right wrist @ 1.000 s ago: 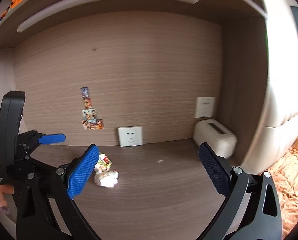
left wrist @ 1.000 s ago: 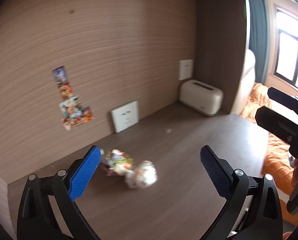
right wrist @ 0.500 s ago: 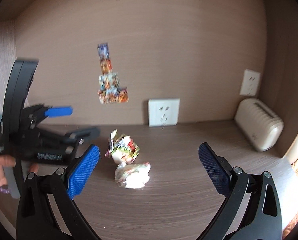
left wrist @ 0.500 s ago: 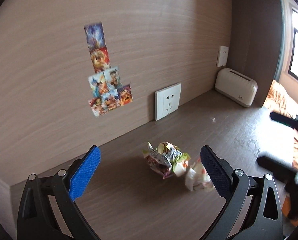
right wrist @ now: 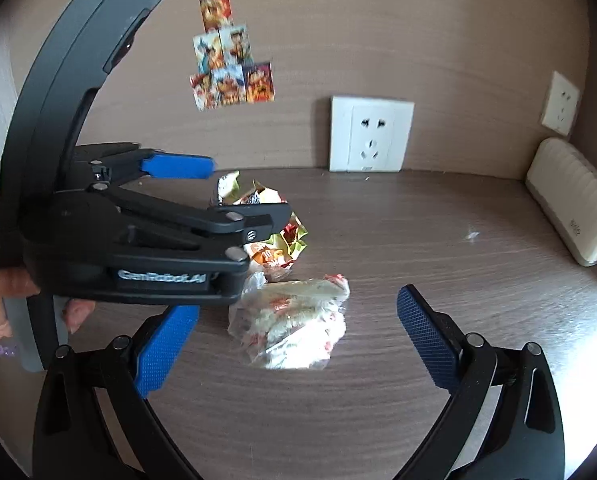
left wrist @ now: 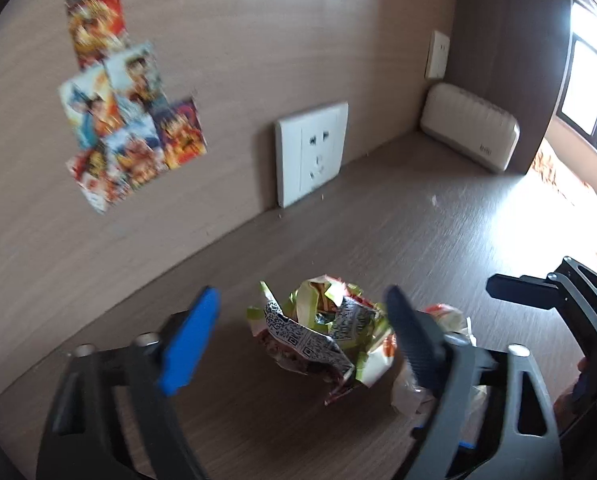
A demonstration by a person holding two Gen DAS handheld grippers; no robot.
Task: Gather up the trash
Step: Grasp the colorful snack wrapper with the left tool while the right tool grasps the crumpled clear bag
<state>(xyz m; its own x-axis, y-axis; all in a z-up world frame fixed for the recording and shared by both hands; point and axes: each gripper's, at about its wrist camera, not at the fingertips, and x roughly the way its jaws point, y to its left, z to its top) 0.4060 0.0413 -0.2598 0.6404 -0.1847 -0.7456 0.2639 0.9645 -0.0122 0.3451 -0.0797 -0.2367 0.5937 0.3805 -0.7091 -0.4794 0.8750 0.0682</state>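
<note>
A crumpled green-and-red snack wrapper [left wrist: 322, 332] lies on the brown desk [left wrist: 438, 240]. My left gripper [left wrist: 298, 332] is open, its blue pads on either side of the wrapper, not touching. A crumpled white-and-orange wrapper [right wrist: 294, 324] lies just in front of it; in the left wrist view it [left wrist: 446, 316] is partly hidden behind the right finger. My right gripper [right wrist: 294, 344] is open, its pads straddling the white wrapper from the near side. The snack wrapper [right wrist: 274, 216] shows behind the left gripper's finger in the right wrist view.
A white wall socket [right wrist: 370, 134] and colourful stickers [right wrist: 230, 64] are on the back wall. A cream box-shaped device [right wrist: 570, 200] sits in the right corner under a second socket [right wrist: 560, 104]. The left gripper's body [right wrist: 118, 232] crosses the right view's left side.
Both grippers have moved forward and down towards the wrappers. The left gripper now straddles the snack wrapper and the right one straddles the white wrapper. Both stay open.
</note>
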